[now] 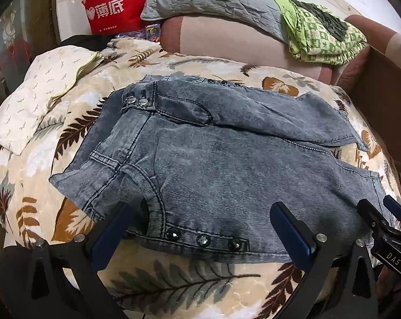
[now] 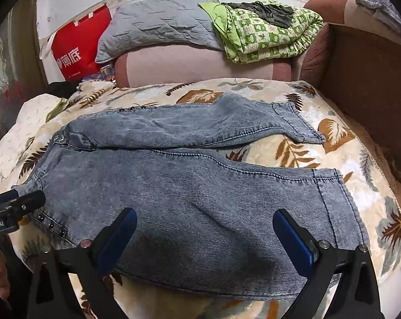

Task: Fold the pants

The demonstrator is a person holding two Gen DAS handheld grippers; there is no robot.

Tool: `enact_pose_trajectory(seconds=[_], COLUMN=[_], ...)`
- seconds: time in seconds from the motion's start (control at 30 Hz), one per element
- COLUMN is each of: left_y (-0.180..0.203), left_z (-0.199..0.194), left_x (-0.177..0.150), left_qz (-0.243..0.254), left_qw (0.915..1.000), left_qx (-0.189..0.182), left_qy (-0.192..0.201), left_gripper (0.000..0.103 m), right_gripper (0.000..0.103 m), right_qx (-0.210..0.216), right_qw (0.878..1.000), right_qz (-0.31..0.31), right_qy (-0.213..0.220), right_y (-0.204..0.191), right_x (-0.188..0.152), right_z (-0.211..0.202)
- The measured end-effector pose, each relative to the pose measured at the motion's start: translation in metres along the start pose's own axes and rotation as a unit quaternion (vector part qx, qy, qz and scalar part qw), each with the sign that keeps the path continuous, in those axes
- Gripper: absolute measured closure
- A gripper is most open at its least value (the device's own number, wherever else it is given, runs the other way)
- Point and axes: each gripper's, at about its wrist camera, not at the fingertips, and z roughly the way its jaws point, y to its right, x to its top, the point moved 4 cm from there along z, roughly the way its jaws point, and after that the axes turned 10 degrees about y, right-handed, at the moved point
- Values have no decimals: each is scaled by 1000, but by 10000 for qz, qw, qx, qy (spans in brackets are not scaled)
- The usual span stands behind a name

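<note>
Across the leaf-printed cream blanket [image 2: 341, 156] lie the faded grey-blue denim pants [image 2: 189, 194], legs apart. Both my grippers, left [image 1: 200, 228] and right [image 2: 204, 236], hover wide, empty. Denim looks soft, weighty; I'd pinch waistband and hem.

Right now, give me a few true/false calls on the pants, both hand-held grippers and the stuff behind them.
1. The pants lie spread out with both legs side by side on the leaf-print blanket. True.
2. The left hand-held gripper is clamped on the waistband. False: its jaws stand wide open over the waist end, holding nothing.
3. The right hand-held gripper is open above the near leg. True.
4. The red bag sits on top of the pants. False: it stands at the back by the wall, beside the grey pillow.
5. The green patterned cloth rests on the sofa back. True.
</note>
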Motion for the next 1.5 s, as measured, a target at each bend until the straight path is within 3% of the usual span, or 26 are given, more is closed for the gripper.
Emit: enact_pose_trajectory(seconds=[0.87,0.97,1.03,1.1,1.17,1.23,1.3,1.4,1.5], left_y=[-5,-18,-40,-74,-110,-139,-149,-147,-142], left_z=[-5,-3,-1,3,7,13,21,34,43], left_x=[-1,-2,-3,-8,-15,-21,-25,-24,-18], left_qz=[-21,-200,-584,-1181,-1835,-2403,-2628,-2610,-2432], left_qw=[10000,9998,9982,9925,9814,9682,9614,9622,9666], left_qx=[-24,-60,-34,168,459,592,624,490,492], left_qy=[16,-59,-149,-257,-338,-371,-524,-606,-638], left_gripper=[0,0,0,0,0,0,0,0,0], right_gripper=[0,0,0,0,0,0,0,0,0], right_qx=[-42,68,381,827,1098,1214,1113,756,557], right_qw=[10000,9998,9973,9873,9716,9491,9291,9100,8793], right_qz=[-44,121,557,1234,1939,2727,3323,3903,4593], right_qy=[-12,-118,-298,-556,-795,-1010,-1179,-1179,-1131], right_y=[-1,1,8,21,39,63,88,124,159], right_x=[-1,-2,-4,-11,-22,-39,-56,-70,-79], right_z=[-1,-2,-5,-11,-17,-23,-26,-27,-28])
